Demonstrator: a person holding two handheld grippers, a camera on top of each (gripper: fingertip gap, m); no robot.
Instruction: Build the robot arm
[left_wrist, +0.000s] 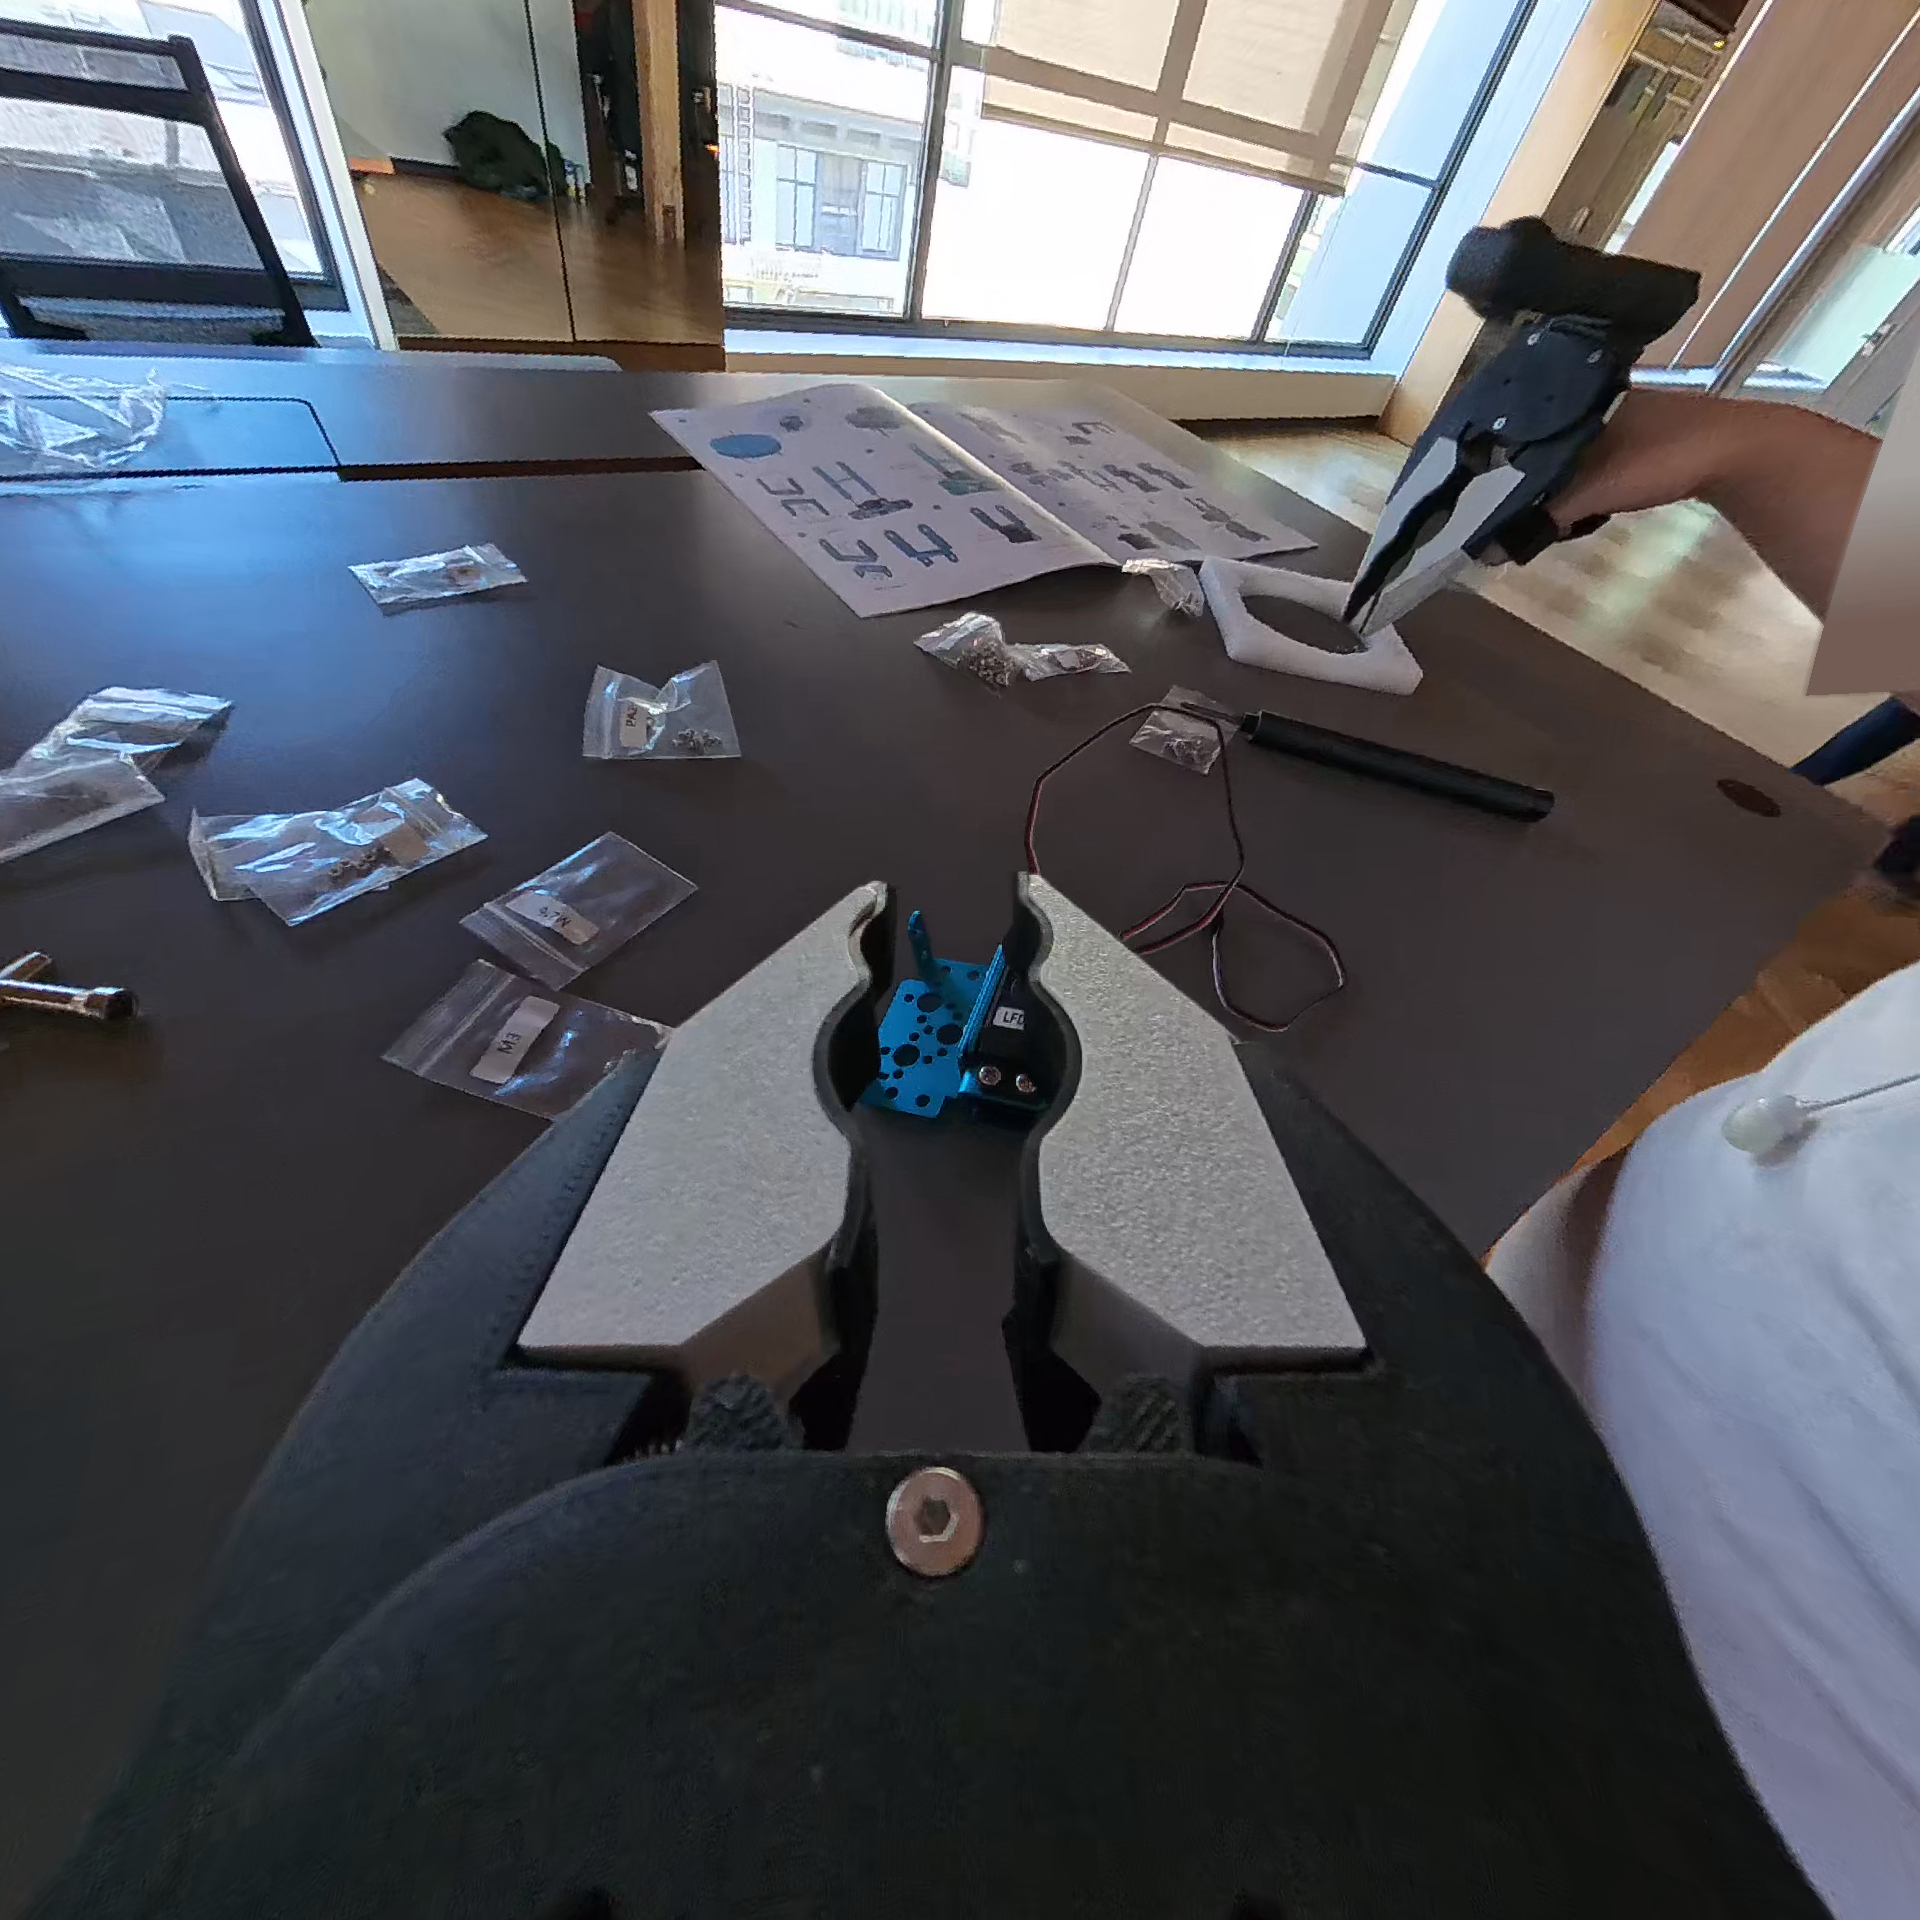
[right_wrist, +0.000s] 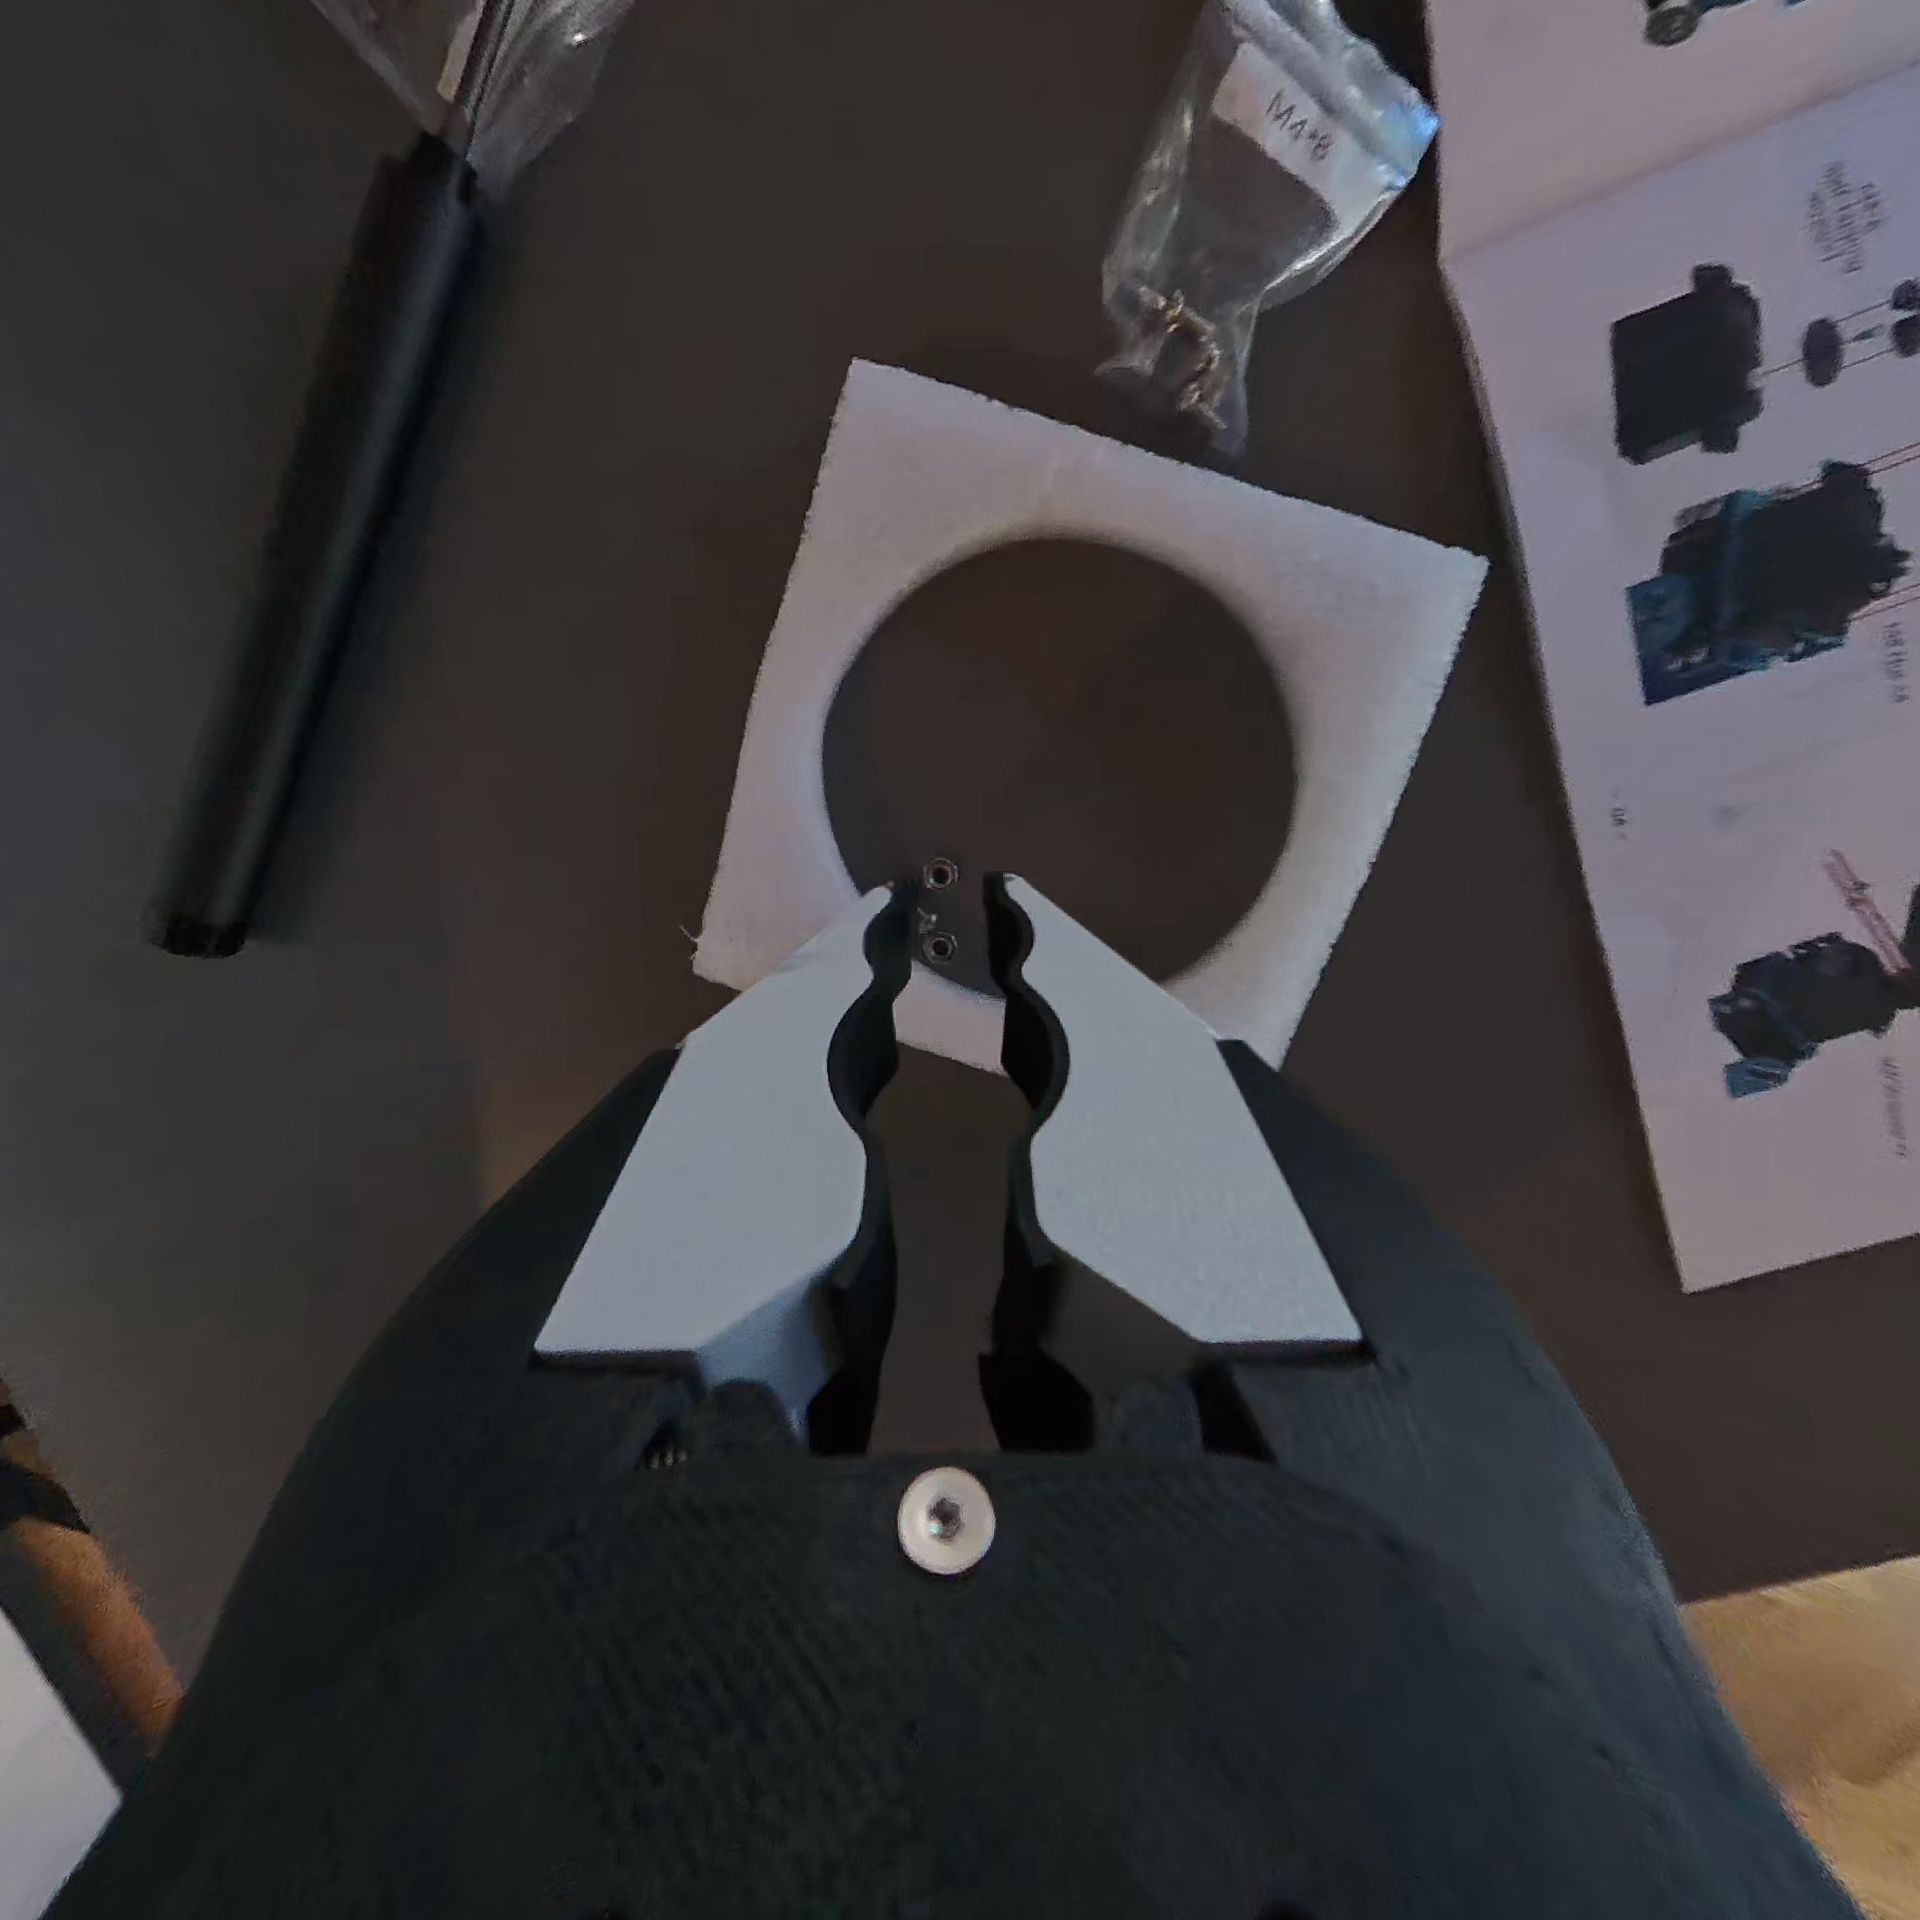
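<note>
Bags (left_wrist: 338, 847) of small hardware lie scattered at the left of the dark surface (left_wrist: 831, 790). Nearer the middle, the left tongs (left_wrist: 951, 899) are clamped on a blue bracket with a black servo (left_wrist: 961, 1034), its red-and-black wire (left_wrist: 1226, 883) trailing right. Beyond lie an open booklet (left_wrist: 966, 488) and a black screwdriver (left_wrist: 1397, 764). At the far right, the right tongs (right_wrist: 945, 883) stand slightly apart over two small screws (right_wrist: 940, 909) inside a white foam frame (right_wrist: 1101, 520).
</note>
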